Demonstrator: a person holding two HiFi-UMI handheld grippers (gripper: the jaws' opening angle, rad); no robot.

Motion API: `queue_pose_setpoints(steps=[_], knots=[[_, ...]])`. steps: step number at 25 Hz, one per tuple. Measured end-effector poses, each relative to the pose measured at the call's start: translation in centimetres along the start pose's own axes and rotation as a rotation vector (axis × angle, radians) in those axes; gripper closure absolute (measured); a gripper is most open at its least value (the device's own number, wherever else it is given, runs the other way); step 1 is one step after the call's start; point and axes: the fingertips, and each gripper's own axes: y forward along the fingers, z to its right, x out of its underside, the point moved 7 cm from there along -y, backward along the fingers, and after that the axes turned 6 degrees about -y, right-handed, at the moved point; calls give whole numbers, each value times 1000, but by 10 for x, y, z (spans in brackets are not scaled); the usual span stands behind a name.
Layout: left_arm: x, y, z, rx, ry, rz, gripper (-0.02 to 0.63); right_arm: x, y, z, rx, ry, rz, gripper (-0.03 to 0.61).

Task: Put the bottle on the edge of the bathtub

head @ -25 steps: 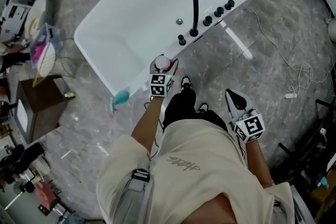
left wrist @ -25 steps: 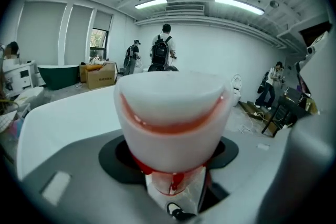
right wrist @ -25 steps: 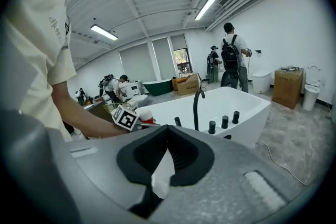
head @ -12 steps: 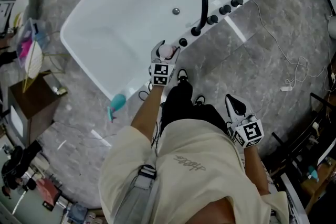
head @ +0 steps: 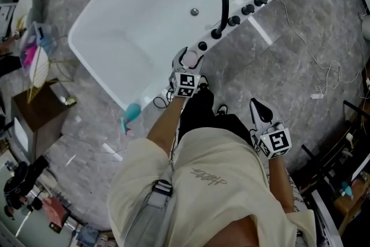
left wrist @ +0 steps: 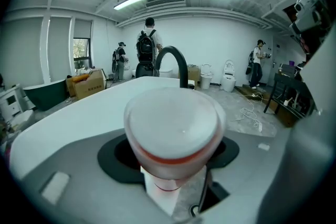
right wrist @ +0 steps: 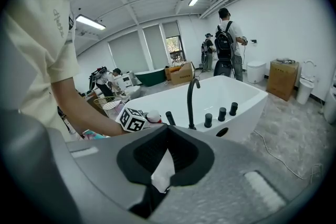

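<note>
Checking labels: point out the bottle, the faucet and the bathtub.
bottle (left wrist: 173, 123), left gripper view, its white cap.
faucet (head: 223, 3), head view, the curved black spout.
bathtub (head: 144, 20), head view, bare inner basin.

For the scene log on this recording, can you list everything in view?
bathtub: one, white, on the grey floor
spout: one, black, arched, on the bathtub's rim
knobs: several, black, along that rim
drain: one, metallic, bathtub bottom
bottle: one, white cap over a red band, at the near rim
teal item: one, on the floor beside the bathtub
cable: one, white, on the floor at right
boxes: two, brown, background
people: several, background
left tongs: grey, shut on the bottle
right tongs: grey, shut, empty, beside the person's leg
</note>
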Motion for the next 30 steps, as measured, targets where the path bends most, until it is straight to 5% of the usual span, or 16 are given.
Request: queue_pose_setpoints(steps=[9,18,21,27,30], knots=[[4,-7,-7,-57,-126,5,205,9,-16,-2,14,-33,57,577],[-9,-71,12,-132,-175,60,215,17,-48,3,-8,-96,194,577],[-23,-110,28,-142,-222,128,285,17,-70,-2,-14,-114,239,577],[-59,-190,81,-108,-212,279,597,19,-113,-10,-15,-146,365,577],[-77,-222,106,-70,-224,318,597,18,-128,-11,-11,-147,413,577]])
